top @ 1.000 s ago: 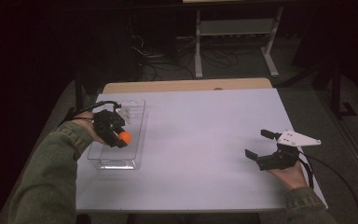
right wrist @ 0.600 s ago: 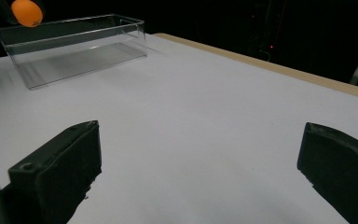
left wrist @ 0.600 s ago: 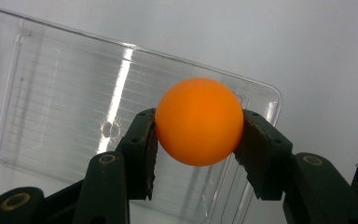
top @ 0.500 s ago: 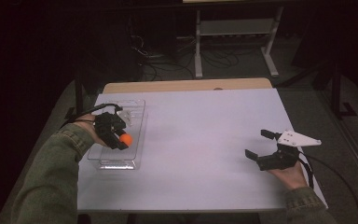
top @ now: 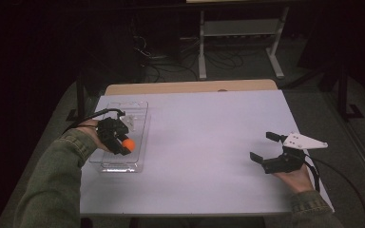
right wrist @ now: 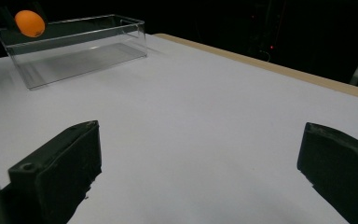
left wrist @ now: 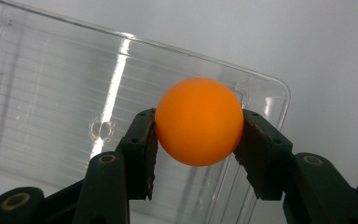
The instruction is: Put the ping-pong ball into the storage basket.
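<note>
Orange ball (left wrist: pixel 198 122) is clamped in the left tool (left wrist: pixel 196 140); both pads press its sides, jaws closed down to ball width. Left gripper view: ball sits above the floor of the clear plastic box (left wrist: pixel 42 93), toward the box's corner, with nothing under it but the box bottom. High view puts ball (top: pixel 129 144) and left tool (top: pixel 119 139) over the near half of the box (top: pixel 140 164), ball toward the box's right wall. Whether the ball is below the rim or above it: can't tell from these angles.

Box stands on the white tabletop (top: pixel 204 142) at its left side, long axis running away from the person.

Right tool (top: pixel 266 148) is well apart from the box, far side of the tabletop from it, near the right edge, resting in the person's hand with the grey plate on top. Jaws stand wide apart, nothing between them; right gripper view shows bare tabletop (right wrist: pixel 205 116) in the gap, box (right wrist: pixel 74 46) and ball (right wrist: pixel 30 23) far off at upper left.
</note>
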Motion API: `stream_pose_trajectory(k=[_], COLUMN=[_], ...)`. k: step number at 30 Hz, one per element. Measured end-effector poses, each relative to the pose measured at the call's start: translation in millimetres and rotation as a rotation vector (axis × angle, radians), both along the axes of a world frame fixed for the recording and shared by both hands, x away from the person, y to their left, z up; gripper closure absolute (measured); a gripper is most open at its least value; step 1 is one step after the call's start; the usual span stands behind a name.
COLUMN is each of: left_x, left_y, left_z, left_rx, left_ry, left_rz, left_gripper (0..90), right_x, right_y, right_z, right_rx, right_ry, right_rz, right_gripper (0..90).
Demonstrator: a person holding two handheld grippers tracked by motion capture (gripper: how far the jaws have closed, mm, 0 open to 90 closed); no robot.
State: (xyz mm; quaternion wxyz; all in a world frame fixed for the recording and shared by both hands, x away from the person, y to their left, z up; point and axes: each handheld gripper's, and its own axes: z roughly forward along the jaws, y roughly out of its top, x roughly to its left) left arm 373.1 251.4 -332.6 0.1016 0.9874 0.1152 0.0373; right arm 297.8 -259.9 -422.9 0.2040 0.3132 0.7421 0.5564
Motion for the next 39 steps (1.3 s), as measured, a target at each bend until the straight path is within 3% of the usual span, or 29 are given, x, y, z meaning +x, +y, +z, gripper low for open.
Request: stream_pose_trajectory(k=[8,39], left_x=[-1.2,3.6], left_y=[3.8,-9.0], left_z=[-9.2,-34.5], left_rx=[-0.005,0.030], left_ry=[0.019,0.047], left_rz=[0.014,-0.015], left_gripper=[49.5,49.5], right_x=[0.0,-0.6], right_y=[-0.2,0.2], right_z=[-0.1,0.0], right_rx=[-0.001,-0.005], right_ry=[0.001,0.000], right_rz=[-0.001,0.001], right_gripper=[0.0,0.0])
